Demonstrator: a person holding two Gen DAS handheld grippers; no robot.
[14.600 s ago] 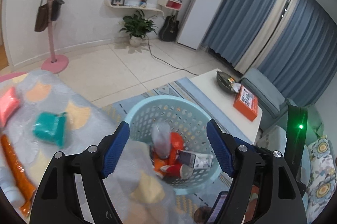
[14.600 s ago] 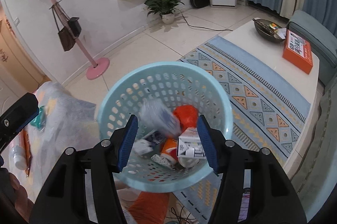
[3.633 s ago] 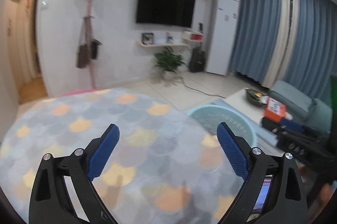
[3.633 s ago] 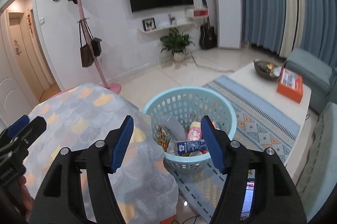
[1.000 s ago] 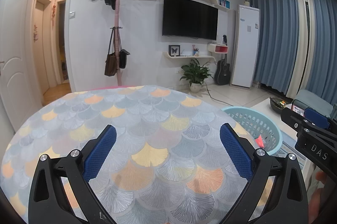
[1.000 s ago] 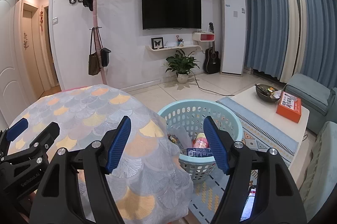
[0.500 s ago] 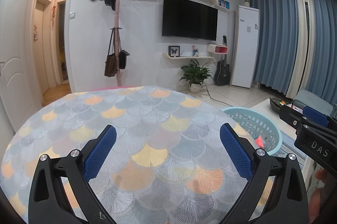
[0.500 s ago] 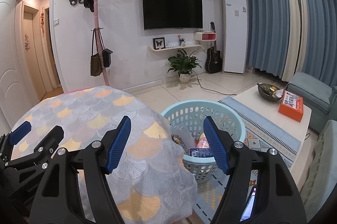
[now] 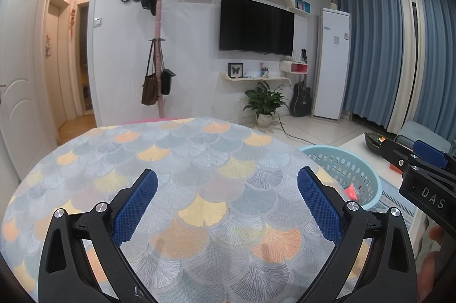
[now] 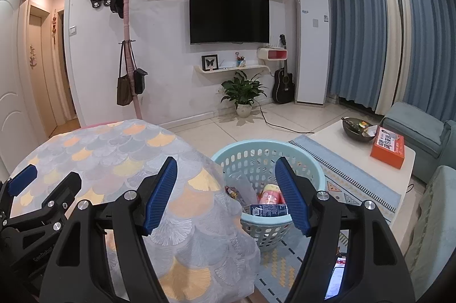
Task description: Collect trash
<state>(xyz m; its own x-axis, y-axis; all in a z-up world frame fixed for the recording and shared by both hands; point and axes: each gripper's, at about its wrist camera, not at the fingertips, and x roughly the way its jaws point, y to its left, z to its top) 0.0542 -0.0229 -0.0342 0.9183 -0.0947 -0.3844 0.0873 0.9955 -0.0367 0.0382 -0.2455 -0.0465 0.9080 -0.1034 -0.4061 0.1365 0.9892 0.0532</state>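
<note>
A light blue perforated basket (image 10: 310, 172) stands on the floor beside the round table (image 10: 119, 157). It holds trash: a blue carton (image 10: 268, 209), a red and pink packet (image 10: 270, 196) and clear plastic. The basket also shows in the left wrist view (image 9: 344, 163). My left gripper (image 9: 228, 200) is open and empty above the table's fan-patterned cloth (image 9: 199, 160). My right gripper (image 10: 226, 194) is open and empty, held over the table edge next to the basket. No loose trash shows on the cloth.
A white coffee table (image 10: 399, 157) with an orange box (image 10: 389, 147) and a dark bowl (image 10: 356, 129) stands right of the basket on a patterned rug (image 10: 356, 174). A grey-blue sofa (image 10: 419, 129) is further right. A pink coat stand (image 9: 158, 52), plant (image 9: 265, 103) and guitar line the far wall.
Both grippers hold almost still, open and empty. The right wrist view has shifted very slightly; nothing on the table or in the basket has moved.
</note>
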